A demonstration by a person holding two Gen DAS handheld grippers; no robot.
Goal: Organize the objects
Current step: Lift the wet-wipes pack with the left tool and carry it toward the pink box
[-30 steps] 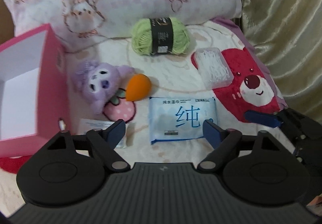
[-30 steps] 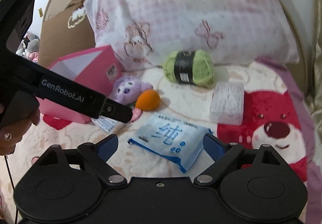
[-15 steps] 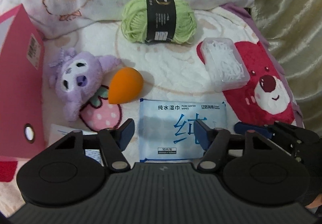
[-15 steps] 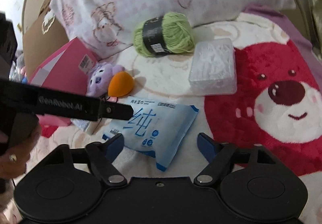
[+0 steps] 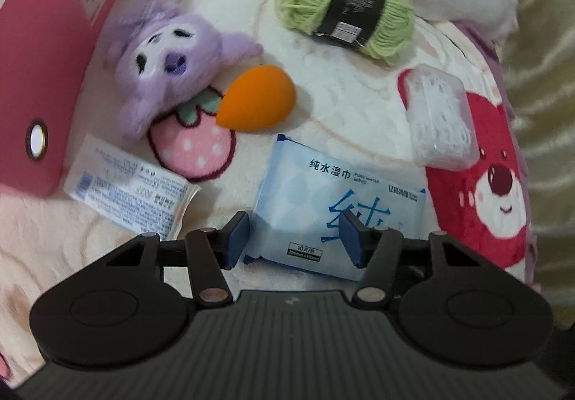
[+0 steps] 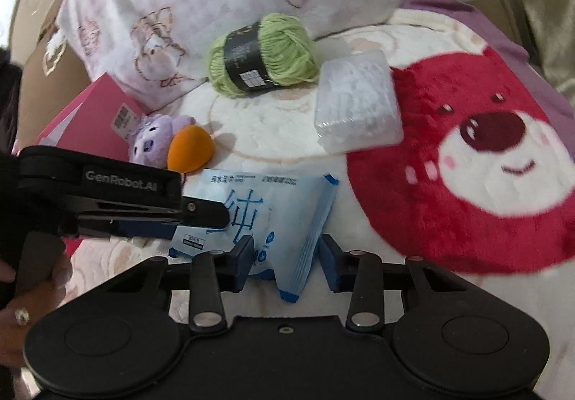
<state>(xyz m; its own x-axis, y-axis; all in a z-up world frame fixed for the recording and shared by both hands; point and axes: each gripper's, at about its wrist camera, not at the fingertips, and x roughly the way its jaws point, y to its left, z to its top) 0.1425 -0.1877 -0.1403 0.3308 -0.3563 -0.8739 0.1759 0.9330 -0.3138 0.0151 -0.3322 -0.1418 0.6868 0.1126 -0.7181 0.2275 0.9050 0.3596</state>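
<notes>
A blue wet-wipes pack [image 5: 323, 199] lies on the bed blanket; it also shows in the right wrist view [image 6: 284, 206]. My left gripper [image 5: 293, 238] is open, its jaws astride the pack's near-left part. My right gripper [image 6: 285, 256] is open, with the pack's right corner between its jaws. An orange sponge [image 5: 257, 98], a purple plush [image 5: 169, 59], green yarn [image 5: 345, 5], a clear box of swabs [image 5: 440, 116] and a white sachet [image 5: 133, 195] lie around. A pink box [image 5: 43, 77] stands at left.
A pillow [image 6: 215, 1] lies behind the yarn. A golden curtain [image 5: 546, 77] hangs at right. The blanket has a red bear print [image 6: 467, 163]. The left gripper's body [image 6: 107, 199] crosses the right wrist view at left.
Both grippers have moved forward and down onto the wet-wipes pack. Their jaws have narrowed somewhat and now straddle it.
</notes>
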